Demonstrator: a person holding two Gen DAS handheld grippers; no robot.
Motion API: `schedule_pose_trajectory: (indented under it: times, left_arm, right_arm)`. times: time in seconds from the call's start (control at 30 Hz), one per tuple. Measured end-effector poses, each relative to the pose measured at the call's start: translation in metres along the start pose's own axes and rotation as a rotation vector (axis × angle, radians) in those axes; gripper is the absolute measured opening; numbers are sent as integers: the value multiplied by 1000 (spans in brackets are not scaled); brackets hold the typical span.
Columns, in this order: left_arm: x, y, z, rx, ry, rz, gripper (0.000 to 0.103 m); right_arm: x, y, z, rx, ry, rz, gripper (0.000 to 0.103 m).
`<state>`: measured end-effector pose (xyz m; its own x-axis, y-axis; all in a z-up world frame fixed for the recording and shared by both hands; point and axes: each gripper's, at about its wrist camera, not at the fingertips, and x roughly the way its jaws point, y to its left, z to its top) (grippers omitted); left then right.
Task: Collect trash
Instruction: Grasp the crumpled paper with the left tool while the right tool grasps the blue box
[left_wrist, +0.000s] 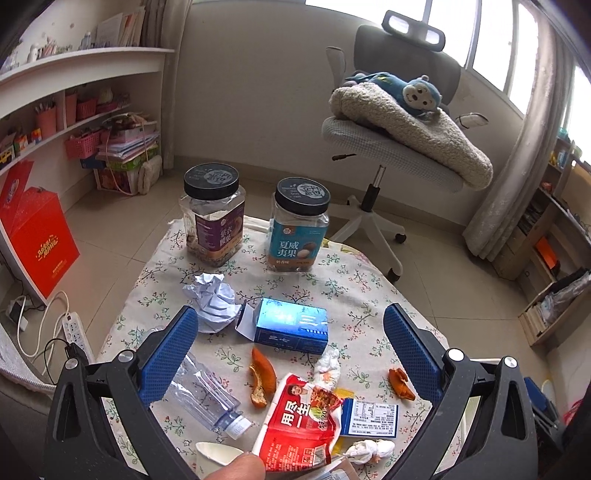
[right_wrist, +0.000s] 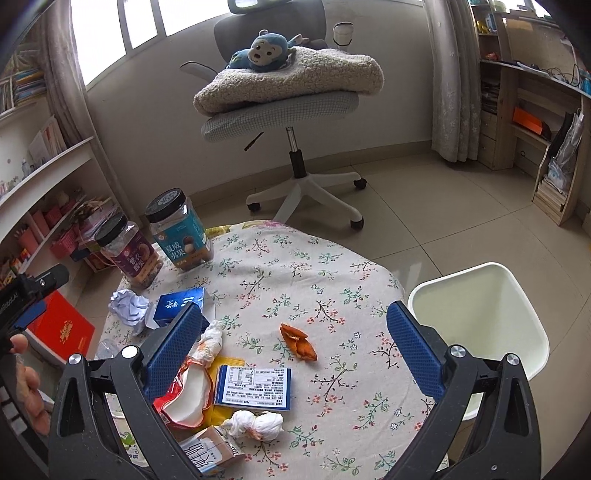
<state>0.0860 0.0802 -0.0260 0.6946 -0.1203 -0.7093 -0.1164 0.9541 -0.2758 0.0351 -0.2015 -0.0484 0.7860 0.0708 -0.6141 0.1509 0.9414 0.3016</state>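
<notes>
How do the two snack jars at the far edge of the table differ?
The purple-label jar stands left and looks mostly empty, nuts only near its base; the teal-label jar stands right, its contents hidden behind its taller label. Both stand upright, clear, square-shouldered, with black screw lids, on the floral tablecloth.

We see soft daylight from blown-out windows (left_wrist: 476, 33) behind the chair (right_wrist: 280, 107); shadows faint, glare on the blue box (left_wrist: 291, 326), heavy fisheye bend w/ dark corners, centre sharp.

"夏威夷果" on teal jar (left_wrist: 298, 230), "紫衣腰果" on purple jar (left_wrist: 215, 228)
</notes>
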Motion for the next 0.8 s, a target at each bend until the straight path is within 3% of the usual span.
schedule_pose_trajectory:
  times: [0.07,0.2,0.27,0.37,0.4,0.63,0.7,0.8]
  left_arm:
    - [8,13,19,-18,-30,1,97]
    - [53,36,46,-62,68,-82,97]
    - [78,44,46,-67,127,-43,97]
    - [107,61,40,-71,173,110,97]
    - [116,67,40,-83,183,126,97]
    - [165,90,42,-180,169,99,95]
    - [178,96,41,-184,203,97,86]
    - [190,98,40,-155,256,167,76]
  right_arm:
    - [8,0,1,-7,53,-18,96]
    - [25,1,0,-27,117,-46,96]
    - [35,4,-1,-39,155,-54,96]
    - [49,9,-5,-48,193,-44,96]
    - [54,10,-6,-53,203,-44,96]
    - [84,27,-17,-111,267,-52,96]
    - [89,30,-22,-137,278,-58,96]
    - [97,33,-29,-178,286,-68,96]
